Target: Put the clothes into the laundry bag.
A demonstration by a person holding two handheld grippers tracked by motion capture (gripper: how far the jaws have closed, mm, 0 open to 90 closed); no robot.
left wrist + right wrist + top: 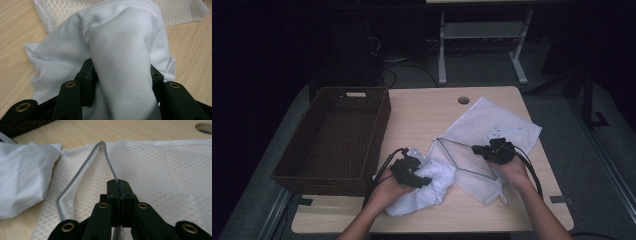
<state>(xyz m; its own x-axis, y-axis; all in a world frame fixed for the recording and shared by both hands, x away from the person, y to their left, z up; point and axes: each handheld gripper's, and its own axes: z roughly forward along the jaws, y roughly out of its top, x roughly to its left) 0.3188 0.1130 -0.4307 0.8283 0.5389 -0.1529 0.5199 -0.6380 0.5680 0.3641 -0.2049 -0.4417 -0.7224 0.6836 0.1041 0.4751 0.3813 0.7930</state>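
The light wooden table has a small round hole near its far edge. A dark brown woven basket sits on the table's left side. Behind the table stands a white metal frame with two legs — black cables lie on the grey floor beside it. The room behind is very dark.

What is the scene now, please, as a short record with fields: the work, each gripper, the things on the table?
work: putting a white garment into a mesh laundry bag
left gripper: shut on the white garment, a thick fold bunched between its jaws
right gripper: shut on the zipper edge of the mesh laundry bag, lifting the opening
bag opening: zipper parted, open toward the garment
wicker basket: on the table's left side, dark brown
table: light wood, round hole near the far edge
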